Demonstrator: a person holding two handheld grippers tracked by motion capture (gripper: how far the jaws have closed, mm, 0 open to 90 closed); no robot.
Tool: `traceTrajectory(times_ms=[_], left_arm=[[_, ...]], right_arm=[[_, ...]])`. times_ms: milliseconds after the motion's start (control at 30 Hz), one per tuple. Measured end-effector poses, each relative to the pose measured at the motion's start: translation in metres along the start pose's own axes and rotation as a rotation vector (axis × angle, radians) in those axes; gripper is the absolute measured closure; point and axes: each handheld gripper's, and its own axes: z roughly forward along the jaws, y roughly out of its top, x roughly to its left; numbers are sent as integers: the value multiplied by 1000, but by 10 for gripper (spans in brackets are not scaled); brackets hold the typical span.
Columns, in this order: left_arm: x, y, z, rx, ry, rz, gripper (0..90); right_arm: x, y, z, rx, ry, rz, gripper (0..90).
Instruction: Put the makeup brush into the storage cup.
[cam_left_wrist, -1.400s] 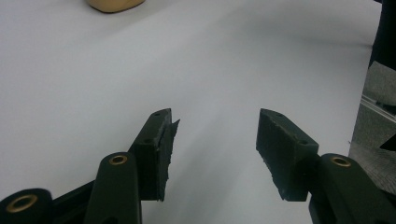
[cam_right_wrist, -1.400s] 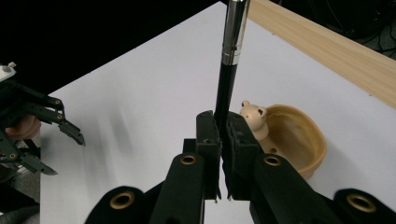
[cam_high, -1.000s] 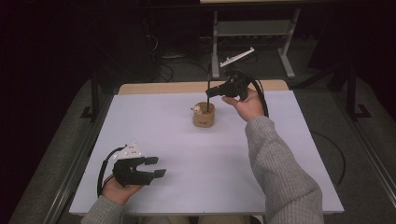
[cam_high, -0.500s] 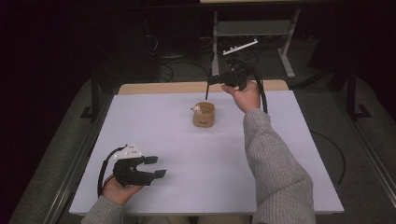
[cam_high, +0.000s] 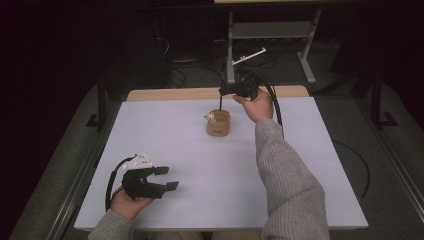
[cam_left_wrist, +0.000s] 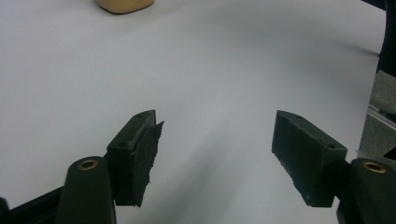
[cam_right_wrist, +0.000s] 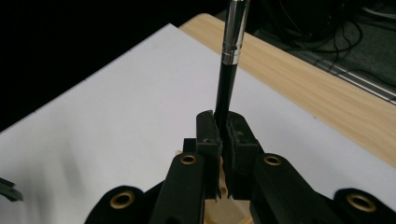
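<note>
We have the right gripper (cam_right_wrist: 223, 133) clamped on a black pen (cam_right_wrist: 229, 70), fingers (cam_right_wrist: 207, 135) closed on its lower barrel so it stays upright, in line with the cup's opening. Pen hangs just above the tan cup (cam_high: 218, 123), which sits mid-table toward the far edge; from the high view we can't tell if the tip is clear of the rim. Right arm (cam_high: 287, 175) is stretched forward, hand raised over the cup. Left gripper (cam_high: 150, 179) rests near the table's (cam_high: 300, 165) front-left corner, fingers (cam_left_wrist: 137, 149) spread wide, holding nothing, well away from the cup, so out of the way.
</note>
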Motion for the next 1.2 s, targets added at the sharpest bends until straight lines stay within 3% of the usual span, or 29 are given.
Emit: traceTrajectory(times_ms=[533, 633, 800, 1200], left_arm=[[3, 0, -3, 12, -5, 10, 297], [2, -1, -1, 2, -6, -3, 296], [3, -1, -2, 17, -4, 14, 296], [4, -2, -1, 5, -9, 0, 297]], right_arm=[[-4, -9, 10, 7, -7, 18, 846], [-4, -11, 12, 5, -6, 18, 846], [-5, -14, 16, 20, -12, 19, 846], [-5, -17, 22, 38, -15, 25, 846]])
